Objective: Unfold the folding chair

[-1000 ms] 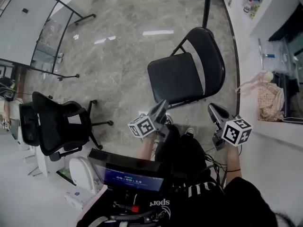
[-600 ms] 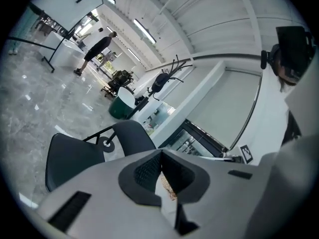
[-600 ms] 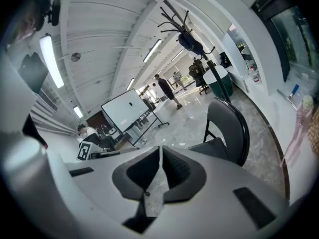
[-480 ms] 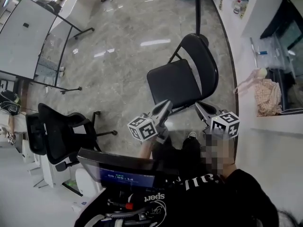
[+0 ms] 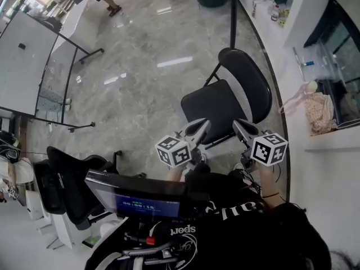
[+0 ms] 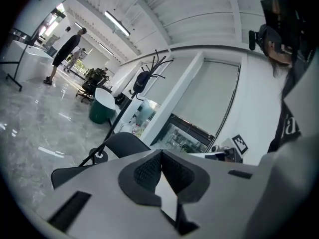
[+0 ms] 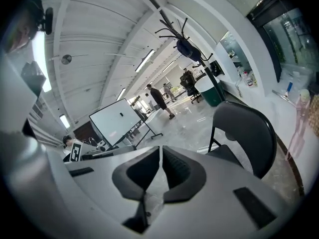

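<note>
Hovering left gripper [image 5: 201, 126] and right gripper [image 5: 238, 127] close to the unfolded folding chair [image 5: 216, 103]; 2 pairs of jaws closed, gripping nothing.

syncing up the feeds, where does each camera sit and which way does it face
Head view: on the person's head, facing steeply down at the folding chair; shows the left gripper, right gripper and black top.
Left gripper view: on the left gripper, looking along its shut jaws toward the folding chair; black top at right.
Right gripper view: on the right gripper, facing the backrest; person at upper left.
Shared: all three see the folding chair.
</note>
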A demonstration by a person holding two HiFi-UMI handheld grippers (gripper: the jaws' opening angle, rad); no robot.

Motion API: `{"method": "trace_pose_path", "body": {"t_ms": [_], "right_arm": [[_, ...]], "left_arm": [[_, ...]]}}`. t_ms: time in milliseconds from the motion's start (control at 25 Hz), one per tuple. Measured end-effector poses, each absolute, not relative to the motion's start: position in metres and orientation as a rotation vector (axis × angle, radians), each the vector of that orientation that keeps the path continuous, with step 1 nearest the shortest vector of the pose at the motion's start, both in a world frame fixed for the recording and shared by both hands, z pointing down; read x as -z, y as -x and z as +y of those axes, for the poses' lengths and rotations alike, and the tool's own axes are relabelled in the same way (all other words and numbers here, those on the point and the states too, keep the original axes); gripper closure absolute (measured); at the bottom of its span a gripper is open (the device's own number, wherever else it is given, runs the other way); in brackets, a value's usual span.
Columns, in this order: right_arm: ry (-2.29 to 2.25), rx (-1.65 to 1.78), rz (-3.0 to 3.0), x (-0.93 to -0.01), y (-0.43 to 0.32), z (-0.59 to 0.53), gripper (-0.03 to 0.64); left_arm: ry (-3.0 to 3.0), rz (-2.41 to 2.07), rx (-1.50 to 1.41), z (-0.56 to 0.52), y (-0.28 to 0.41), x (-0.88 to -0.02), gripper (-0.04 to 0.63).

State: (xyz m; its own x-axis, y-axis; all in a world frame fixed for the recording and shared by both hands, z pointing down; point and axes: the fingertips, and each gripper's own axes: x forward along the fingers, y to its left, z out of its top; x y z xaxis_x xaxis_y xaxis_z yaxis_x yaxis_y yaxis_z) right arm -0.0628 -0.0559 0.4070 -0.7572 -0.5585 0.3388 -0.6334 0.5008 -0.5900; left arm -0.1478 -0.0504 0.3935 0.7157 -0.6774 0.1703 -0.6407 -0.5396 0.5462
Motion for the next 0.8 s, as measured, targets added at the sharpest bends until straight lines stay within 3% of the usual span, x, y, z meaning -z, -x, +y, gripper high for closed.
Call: {"method": "trace_pose_path", "body": {"t_ms": [280, 480, 800], "right_arm": [[-1.267, -1.130, -2.569, -0.415, 0.128, -0.063, 0.586], [-1.339, -1.128, -2.526, -0.419, 0.158, -0.047, 0.586], [-1.439, -1.064, -2.490, -0.404, 0.144, -0.035, 0.588]], "left_arm": [[-2.409, -0.886, -0.063, -0.052, 0.221, -0.412, 0.591], [-2.381, -0.842, -0.014, -0.055, 0.257, -0.418, 0.591], [-2.436, -0.680, 0.006, -0.055, 0.218, -0.406, 0.591]]}}
